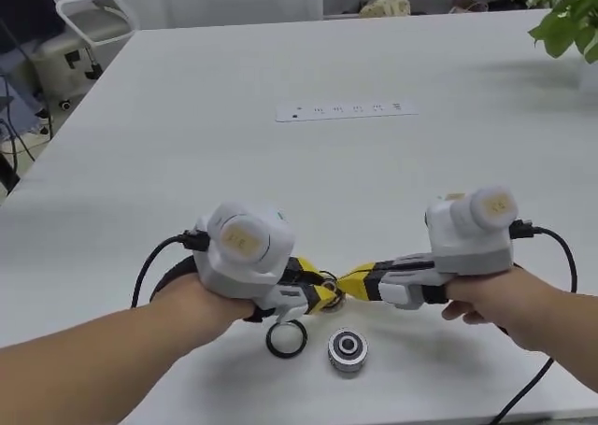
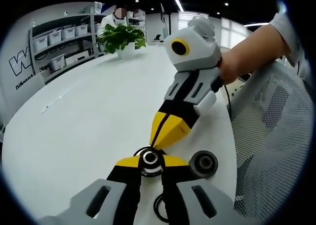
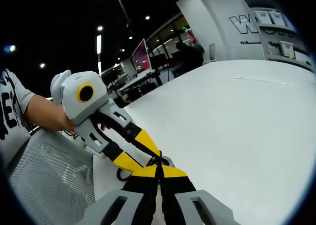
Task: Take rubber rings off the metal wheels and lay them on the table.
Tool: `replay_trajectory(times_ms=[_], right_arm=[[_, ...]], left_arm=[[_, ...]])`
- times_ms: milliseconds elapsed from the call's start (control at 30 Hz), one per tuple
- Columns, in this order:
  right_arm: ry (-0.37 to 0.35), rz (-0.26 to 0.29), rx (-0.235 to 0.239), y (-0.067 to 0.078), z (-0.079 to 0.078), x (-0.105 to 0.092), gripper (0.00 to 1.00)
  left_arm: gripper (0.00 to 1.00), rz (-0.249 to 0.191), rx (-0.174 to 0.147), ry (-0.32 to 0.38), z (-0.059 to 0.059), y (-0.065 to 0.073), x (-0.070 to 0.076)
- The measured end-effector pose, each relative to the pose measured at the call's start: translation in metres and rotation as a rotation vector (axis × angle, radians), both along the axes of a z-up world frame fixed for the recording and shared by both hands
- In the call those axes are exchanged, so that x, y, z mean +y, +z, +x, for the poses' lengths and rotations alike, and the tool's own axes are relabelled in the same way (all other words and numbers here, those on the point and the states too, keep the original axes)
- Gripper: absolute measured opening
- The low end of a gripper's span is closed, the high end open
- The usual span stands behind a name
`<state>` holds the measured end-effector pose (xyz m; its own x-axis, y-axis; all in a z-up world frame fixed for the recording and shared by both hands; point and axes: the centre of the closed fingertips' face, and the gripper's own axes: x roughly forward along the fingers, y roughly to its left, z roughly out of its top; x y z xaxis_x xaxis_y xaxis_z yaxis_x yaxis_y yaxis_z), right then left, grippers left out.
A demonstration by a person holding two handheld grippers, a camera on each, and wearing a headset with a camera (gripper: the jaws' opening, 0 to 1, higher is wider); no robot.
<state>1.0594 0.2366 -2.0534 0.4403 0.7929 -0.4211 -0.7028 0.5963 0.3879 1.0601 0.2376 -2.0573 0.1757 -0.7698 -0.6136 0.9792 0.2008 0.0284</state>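
White counter point(image 1: 392, 182) runs wide under both grippers, with a socket strip point(image 1: 346, 110) set in its middle and a plant point(image 1: 565, 14) at the far right corner. A mesh chair point(image 2: 276, 136) stands at the near edge.

Left gripper point(image 1: 322, 285): the jaws are spread just enough to take a metal wheel point(image 2: 150, 160), which sits clamped between the two yellow tips, just above the counter. A black rubber ring point(image 2: 139, 151) shows around this wheel.

Right gripper point(image 1: 348, 283): the jaws are pressed together, with no gap visible along their length in the right gripper view. Their tip meets the rubber ring at the far edge of the clamped wheel. Whether rubber is caught between the tips cannot be told.

On the counter, near the person: a loose ring point(image 1: 287, 338) lies flat below the left gripper. A second wheel point(image 1: 348, 347) stands just beside it, apart from both grippers, with a dark outer band.
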Motion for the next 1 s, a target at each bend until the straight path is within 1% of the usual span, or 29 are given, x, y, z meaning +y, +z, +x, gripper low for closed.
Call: replay_trajectory(times_ms=[100,167,233,333,467,533,567,633,833,1000], right_arm=[[-0.001,0.002,0.002,0.0,0.0,0.0,0.0],[-0.002,0.007,0.007,0.001,-0.001,0.0,0.0],[-0.006,0.013,0.012,0.002,-0.001,0.001,0.0],[-0.006,0.016,0.015,0.003,-0.002,0.002,0.0],[-0.007,0.024,0.018,0.006,-0.004,0.004,0.0],[-0.007,0.031,0.018,0.007,-0.005,0.006,0.0],[-0.007,0.033,0.017,0.008,-0.004,0.005,0.0],[-0.007,0.04,0.016,0.009,-0.004,0.006,0.0],[0.001,0.055,0.01,0.013,-0.003,0.008,0.0],[0.008,0.065,0.012,0.015,-0.005,0.012,0.0]], left_arm=[[0.12,-0.008,0.002,-0.008,-0.001,0.003,0.001],[0.13,-0.014,0.001,-0.013,-0.003,0.008,0.002],[0.14,-0.023,0.007,-0.019,-0.005,0.01,0.002],[0.17,-0.034,0.005,-0.021,-0.007,0.015,0.004],[0.22,-0.051,0.016,-0.021,-0.011,0.021,0.008],[0.25,-0.052,0.013,-0.028,-0.014,0.024,0.011],[0.26,-0.053,0.006,-0.031,-0.016,0.027,0.012],[0.28,-0.061,0.002,-0.029,-0.017,0.031,0.015],[0.35,-0.094,0.004,-0.018,-0.019,0.044,0.024],[0.38,-0.123,0.012,0.002,-0.023,0.053,0.034]])
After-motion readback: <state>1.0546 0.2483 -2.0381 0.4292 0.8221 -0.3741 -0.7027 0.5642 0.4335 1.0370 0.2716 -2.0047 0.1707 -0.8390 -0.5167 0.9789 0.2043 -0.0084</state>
